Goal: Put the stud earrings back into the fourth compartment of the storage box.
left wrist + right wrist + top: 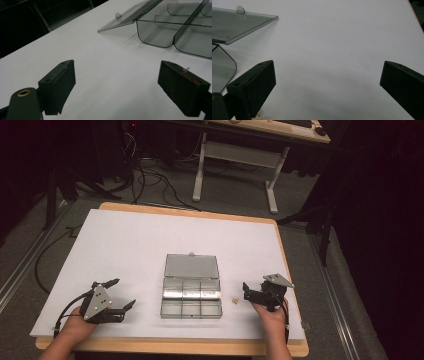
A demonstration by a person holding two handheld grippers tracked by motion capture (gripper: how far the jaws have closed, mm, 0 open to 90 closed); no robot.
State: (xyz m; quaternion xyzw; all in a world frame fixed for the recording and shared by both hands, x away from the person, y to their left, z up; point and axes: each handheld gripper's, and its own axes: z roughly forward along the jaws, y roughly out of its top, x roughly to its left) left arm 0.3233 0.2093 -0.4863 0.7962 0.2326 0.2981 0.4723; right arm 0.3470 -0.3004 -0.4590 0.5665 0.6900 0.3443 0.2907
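A clear plastic compartment box [191, 300] sits in the middle of the white table [125, 245], toward the near edge, with its lid [192, 266] swung fully open and lying flat on the far side. Its six compartments look empty from the high view, though the plastic is see-through and anything tiny inside would be hard to make out.

Just to the right of the box, between it and the right gripper [248, 291], lies a small brass-coloured piece [233, 299] on the bare table. In the right gripper view a glint of the same colour [257, 116] peeks out under the near-left jaw. That gripper's jaws stand wide apart with nothing between them.

The left gripper [122, 295] rests at the near left, well apart from the box, jaws also spread and empty; its own view shows bare table between the pads [65, 83].

So the box is open and ready, but the sorting looks barely begun, I'd say: the little piece is still outside, and picking it up, dropping it into a compartment and probably closing the lid all remain.
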